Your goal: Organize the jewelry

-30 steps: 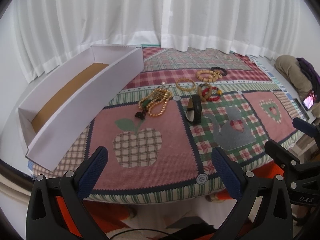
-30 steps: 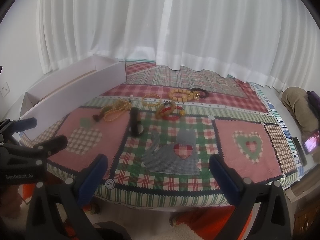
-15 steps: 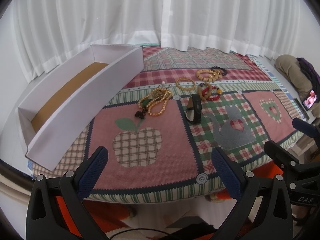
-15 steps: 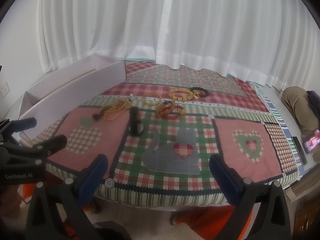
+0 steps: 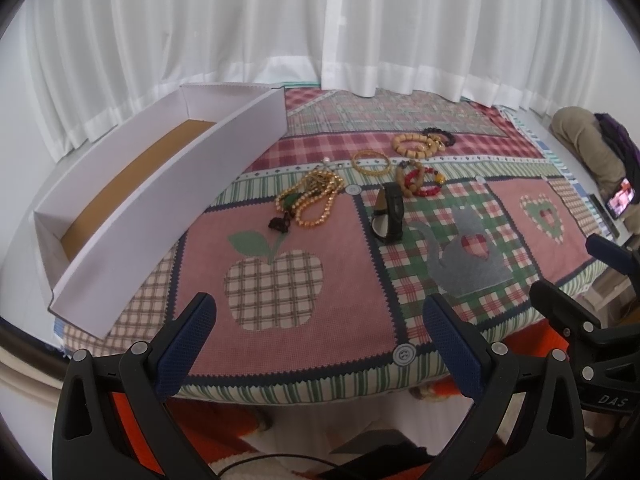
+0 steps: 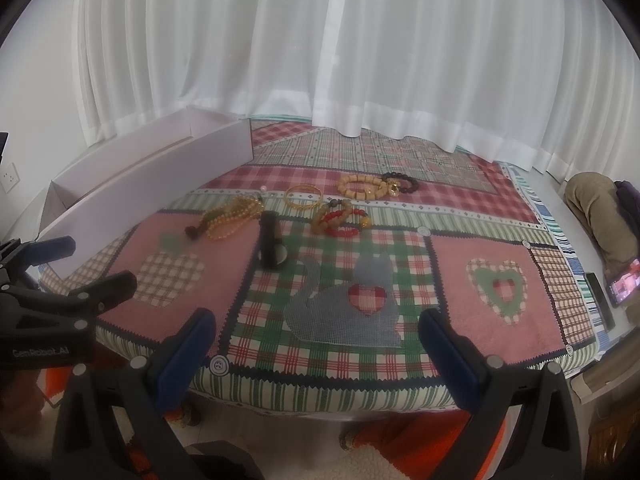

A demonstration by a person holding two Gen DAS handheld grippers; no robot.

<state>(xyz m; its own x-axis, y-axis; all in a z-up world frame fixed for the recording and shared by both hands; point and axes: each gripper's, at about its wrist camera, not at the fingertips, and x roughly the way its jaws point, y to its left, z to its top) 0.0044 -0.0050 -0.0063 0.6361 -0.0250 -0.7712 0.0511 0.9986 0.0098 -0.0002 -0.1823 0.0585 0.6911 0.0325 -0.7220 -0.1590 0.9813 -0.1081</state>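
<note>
Across the frame's middle on the patchwork quilt (image 5: 280,232) the beaded necklace (image 5: 314,200), watch (image 5: 389,213) and bracelets (image 5: 418,178) lie as a second ago, white box (image 5: 132,216) at left, so with left gripper (image 5: 320,336) and right gripper (image 6: 318,338) both spread empty, I've started nothing.

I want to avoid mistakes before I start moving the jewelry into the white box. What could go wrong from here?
1. The bead necklace lies in a loose tangled heap; a pinch may catch one strand only, and the rest could trail or snag.
2. The red bracelet overlaps other beaded ones, so several might lift together.
3. The white box looks light; a bump from the open left gripper could shift it.
</note>
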